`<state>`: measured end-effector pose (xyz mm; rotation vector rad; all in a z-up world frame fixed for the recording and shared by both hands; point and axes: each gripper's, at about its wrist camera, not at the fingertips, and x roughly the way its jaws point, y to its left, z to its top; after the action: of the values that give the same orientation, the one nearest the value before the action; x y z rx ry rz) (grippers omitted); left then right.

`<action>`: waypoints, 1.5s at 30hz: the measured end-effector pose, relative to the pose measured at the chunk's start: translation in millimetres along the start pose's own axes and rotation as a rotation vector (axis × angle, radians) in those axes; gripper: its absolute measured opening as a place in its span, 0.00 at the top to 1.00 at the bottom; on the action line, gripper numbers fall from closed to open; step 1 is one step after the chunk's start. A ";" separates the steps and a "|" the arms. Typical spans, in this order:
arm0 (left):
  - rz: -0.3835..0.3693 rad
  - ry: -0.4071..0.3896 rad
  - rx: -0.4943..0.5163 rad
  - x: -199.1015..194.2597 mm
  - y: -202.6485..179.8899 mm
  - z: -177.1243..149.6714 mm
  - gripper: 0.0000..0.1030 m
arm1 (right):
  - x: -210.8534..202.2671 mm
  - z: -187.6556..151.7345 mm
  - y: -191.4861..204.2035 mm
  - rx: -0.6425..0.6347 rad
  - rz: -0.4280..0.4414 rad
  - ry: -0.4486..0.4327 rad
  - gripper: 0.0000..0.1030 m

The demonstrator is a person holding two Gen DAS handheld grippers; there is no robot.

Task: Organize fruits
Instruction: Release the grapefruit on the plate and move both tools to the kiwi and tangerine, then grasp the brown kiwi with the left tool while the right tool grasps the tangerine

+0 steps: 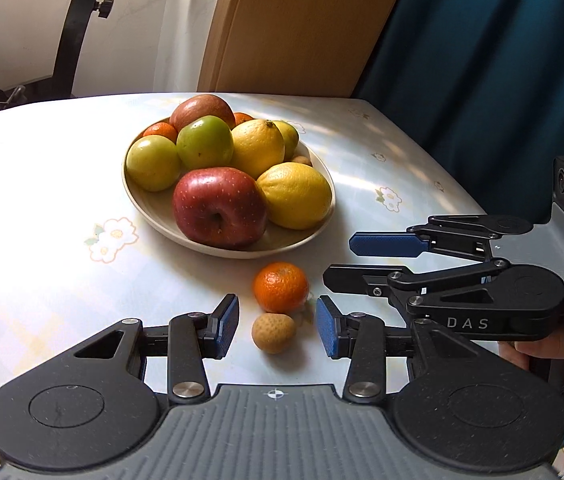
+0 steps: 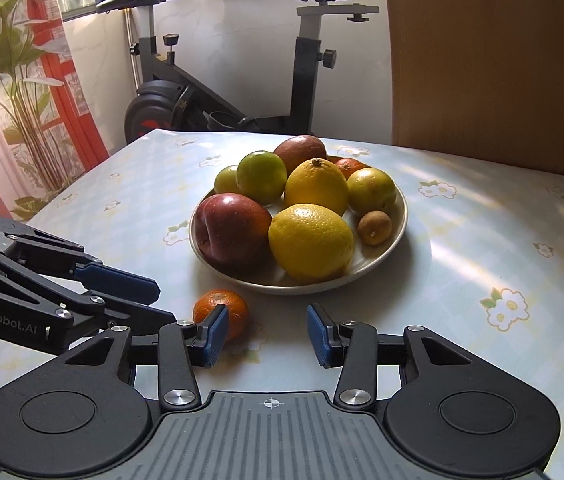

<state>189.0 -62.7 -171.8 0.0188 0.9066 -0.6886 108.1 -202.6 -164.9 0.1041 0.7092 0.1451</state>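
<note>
A beige plate [image 1: 217, 250] [image 2: 400, 216] holds red apples, green apples, lemons, mandarins and a small brown fruit [image 2: 374, 227]. On the flowered tablecloth in front of it lie a loose mandarin [image 1: 280, 287] [image 2: 237, 310] and a small brown fruit [image 1: 273, 333]. My left gripper [image 1: 277, 326] [image 2: 165, 304] is open, with that brown fruit between its blue pads and a gap on each side. My right gripper [image 2: 267, 334] [image 1: 340, 260] is open with nothing between its fingers, just right of the mandarin. The loose brown fruit is hidden in the right wrist view.
A wooden chair back [image 1: 298, 24] [image 2: 482, 52] stands behind the table's far edge, next to a blue curtain [image 1: 482, 60]. An exercise bike [image 2: 221, 92] and a potted plant [image 2: 13, 60] stand beyond the table. A hand [image 1: 542, 348] holds the right gripper.
</note>
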 end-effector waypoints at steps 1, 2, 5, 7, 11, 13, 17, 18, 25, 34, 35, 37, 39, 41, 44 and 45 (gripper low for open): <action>0.002 0.005 0.012 1.2 -2.1 -2.8 0.57 | 0.4 -0.9 0.4 -0.001 -0.004 -0.002 0.62; 0.008 0.010 0.026 3.4 -4.3 -4.9 0.57 | 0.1 -1.2 0.8 -0.002 -0.007 -0.004 0.62; 0.023 0.019 0.063 9.2 -9.0 -7.2 0.57 | -2.6 -3.6 -0.1 0.007 -0.006 -0.010 0.62; 0.035 0.026 0.081 14.4 -11.8 -8.1 0.57 | -4.2 -4.7 -1.4 0.005 -0.012 -0.009 0.62; 0.062 0.039 0.113 21.3 -14.7 -9.7 0.57 | -5.2 -6.4 -4.5 0.012 -0.014 -0.006 0.63; 0.076 0.044 0.119 23.4 -14.7 -12.0 0.58 | -5.3 -7.4 -5.5 0.016 -0.013 -0.005 0.63; 0.081 0.039 0.104 23.6 -13.2 -15.2 0.71 | -4.3 -7.8 -3.5 0.003 -0.009 0.004 0.63; 0.080 0.039 0.102 23.3 -12.8 -15.4 0.71 | -3.9 -7.6 -3.0 0.002 -0.007 0.005 0.63; 0.103 0.026 0.076 18.7 -9.5 -18.2 0.71 | -3.4 -7.4 0.9 0.009 0.016 -0.015 0.63; 0.178 -0.051 -0.038 -13.7 11.6 -29.2 0.71 | 6.0 -8.5 17.2 0.003 0.043 -0.020 0.63; 0.191 -0.066 -0.064 -17.9 15.5 -29.3 0.71 | 7.8 -8.0 18.7 0.003 0.046 -0.018 0.63; 0.207 -0.086 -0.101 -25.8 21.3 -31.0 0.71 | 11.8 -7.0 22.1 0.004 0.049 -0.015 0.63; 0.227 -0.108 -0.123 -34.2 25.5 -32.7 0.71 | 16.3 -5.7 23.9 0.008 0.050 -0.008 0.63; 0.250 -0.128 -0.128 -39.6 26.7 -34.1 0.71 | 22.5 -4.1 25.1 0.009 0.037 0.003 0.62; 0.277 -0.151 -0.130 -44.8 27.7 -36.1 0.71 | 30.4 -2.1 26.6 0.008 0.029 0.017 0.62; 0.278 -0.154 -0.133 -45.8 28.1 -36.2 0.71 | 32.8 -2.1 27.5 0.005 0.028 0.023 0.63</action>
<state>159.4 -5.1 -168.7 -0.0254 0.7816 -0.3649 128.7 -170.0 -183.5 0.1175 0.7314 0.1713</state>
